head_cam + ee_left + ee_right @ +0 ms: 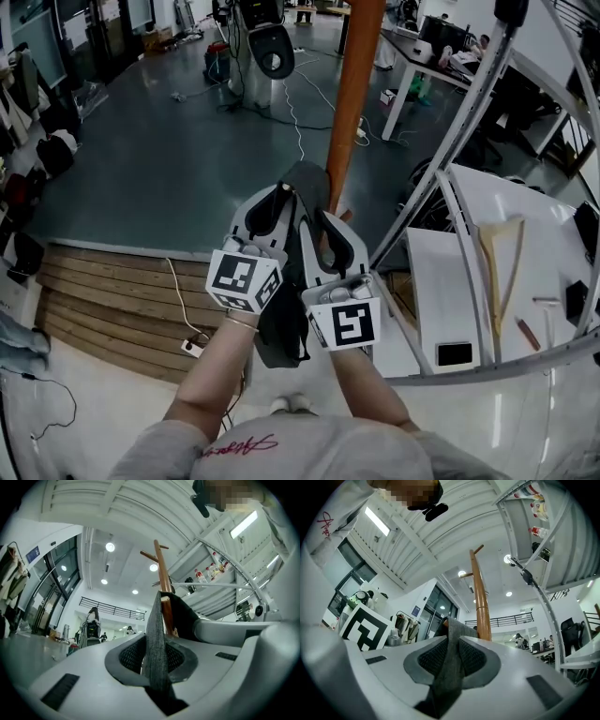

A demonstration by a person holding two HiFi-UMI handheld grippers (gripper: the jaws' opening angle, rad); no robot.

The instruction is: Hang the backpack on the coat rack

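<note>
Backpack [281, 334] long axis vertical, strap [306, 184] uppermost

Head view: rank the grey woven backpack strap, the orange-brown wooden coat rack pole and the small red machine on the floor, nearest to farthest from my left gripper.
1. Grey woven backpack strap, clamped in the left gripper.
2. Orange-brown wooden coat rack pole, just beyond, slightly right.
3. Small red machine, far across the floor, upper left.

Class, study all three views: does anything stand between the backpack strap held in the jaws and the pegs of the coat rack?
Nothing visible does. The strap is already up against the coat rack, and the pegs higher up look bare, with only open air between them and the strap.
</note>
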